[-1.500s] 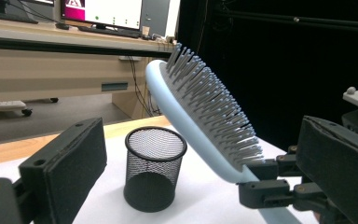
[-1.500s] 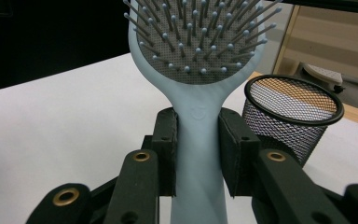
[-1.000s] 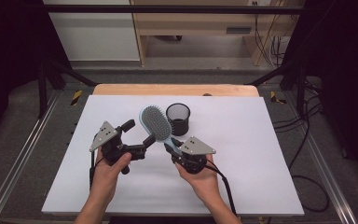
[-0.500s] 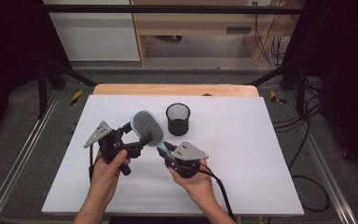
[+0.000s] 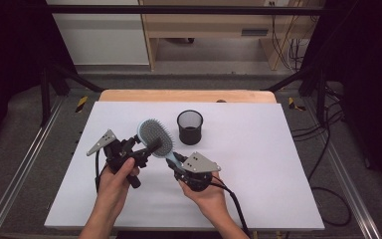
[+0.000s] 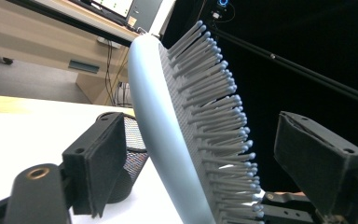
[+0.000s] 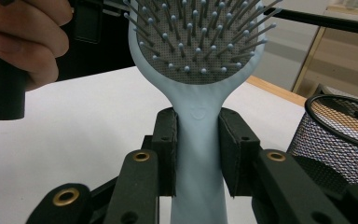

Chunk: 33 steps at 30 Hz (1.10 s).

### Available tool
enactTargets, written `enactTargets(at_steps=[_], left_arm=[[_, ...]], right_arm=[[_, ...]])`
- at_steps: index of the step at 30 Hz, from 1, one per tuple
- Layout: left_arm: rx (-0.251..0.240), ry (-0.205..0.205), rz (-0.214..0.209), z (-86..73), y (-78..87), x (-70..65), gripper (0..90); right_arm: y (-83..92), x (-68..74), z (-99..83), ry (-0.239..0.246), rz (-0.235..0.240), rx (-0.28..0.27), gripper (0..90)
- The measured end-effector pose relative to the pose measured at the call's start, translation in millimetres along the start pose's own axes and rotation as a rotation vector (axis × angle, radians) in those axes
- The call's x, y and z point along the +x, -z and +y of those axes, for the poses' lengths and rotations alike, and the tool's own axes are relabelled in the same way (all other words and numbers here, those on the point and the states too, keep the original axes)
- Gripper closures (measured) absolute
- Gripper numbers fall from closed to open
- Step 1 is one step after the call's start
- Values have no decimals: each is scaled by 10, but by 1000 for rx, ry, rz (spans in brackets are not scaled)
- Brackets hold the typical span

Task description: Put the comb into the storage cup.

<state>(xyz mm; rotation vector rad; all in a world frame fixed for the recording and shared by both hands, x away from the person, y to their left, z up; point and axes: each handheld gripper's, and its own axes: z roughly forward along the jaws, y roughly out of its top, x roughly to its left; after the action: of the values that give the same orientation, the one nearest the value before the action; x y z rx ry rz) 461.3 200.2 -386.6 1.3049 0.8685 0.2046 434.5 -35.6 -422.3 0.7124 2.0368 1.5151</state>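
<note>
Both hands reach in from the near edge. The right gripper [image 5: 175, 164] is clamped on the handle of the pale blue brush [image 5: 155, 137], held above the table [image 5: 258, 149]. The left gripper [image 5: 146, 148], jaws just closing, brackets the bristled head, pads not yet pressing. Beyond stands a black mesh cup [image 5: 189, 126].

The brush [image 5: 156, 138] is pale blue, with an oval head of grey, ball-tipped bristles on a grey pad and a smooth, slim handle. It is off the desk [image 5: 258, 149], over its left-middle part, tilted, head toward the far edge and bristles turned up. Its handle is clamped low between two black pads.
</note>
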Motion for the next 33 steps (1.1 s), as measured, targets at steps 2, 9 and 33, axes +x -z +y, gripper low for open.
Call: enactTargets(at_steps=[2,9,33], left_arm=[[-1,-1,4,-5,2,3,247],[13,26,2,-22,-5,8,276],[-6,166,42,-92,34,59,452]], right_arm=[[-7,7,-4,1,4,2,696],[-28,29,-23,4,5,8,696],[-102,94,-88,-2,8,56,696]])
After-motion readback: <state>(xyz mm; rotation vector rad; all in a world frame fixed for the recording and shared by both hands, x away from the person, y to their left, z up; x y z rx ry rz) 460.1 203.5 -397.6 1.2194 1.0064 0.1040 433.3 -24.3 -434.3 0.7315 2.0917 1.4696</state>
